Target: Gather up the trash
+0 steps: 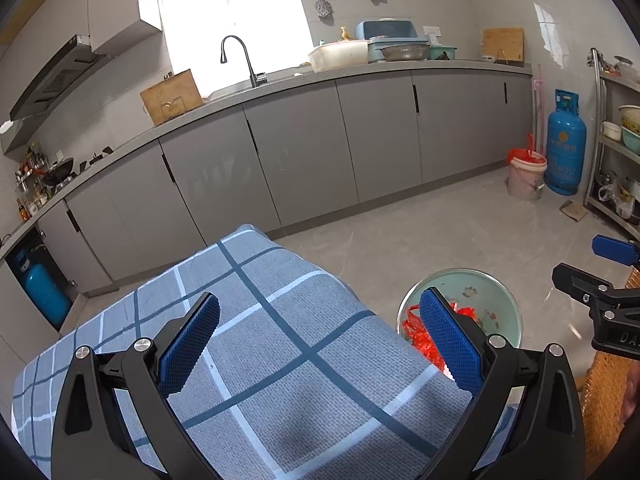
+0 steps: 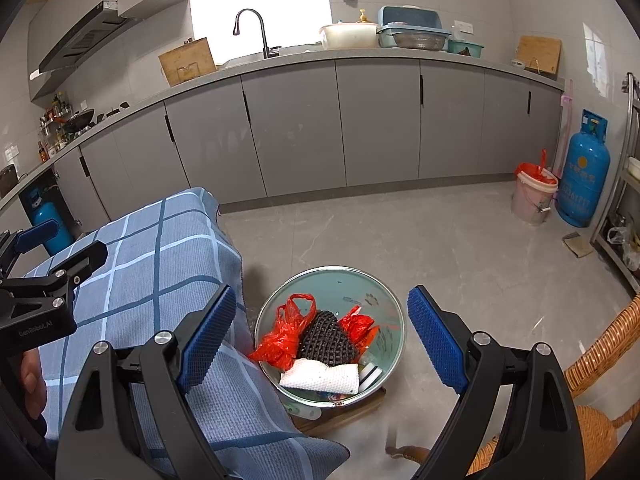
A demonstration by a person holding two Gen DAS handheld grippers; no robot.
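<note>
A pale green basin (image 2: 360,276) sits low on the floor beside a table under a blue plaid cloth (image 2: 160,260). In it lie a red plastic bag (image 2: 280,340), a black mesh pad (image 2: 326,340), a second red bag (image 2: 358,324) and a white paper towel (image 2: 320,378). My right gripper (image 2: 322,336) hangs open above the basin, nothing between its blue pads. My left gripper (image 1: 320,340) is open over the plaid cloth (image 1: 280,360), also holding nothing. The left wrist view shows the basin (image 1: 508,300) to the right, with the red bag (image 1: 416,332) partly hidden behind a finger.
Grey kitchen cabinets (image 2: 300,132) line the far side. A bucket with a red liner (image 2: 534,196) and a blue gas cylinder (image 2: 584,184) stand at the far right, near a metal rack (image 2: 628,200). A wicker chair (image 2: 600,344) is close on the right. Open grey floor lies beyond the basin.
</note>
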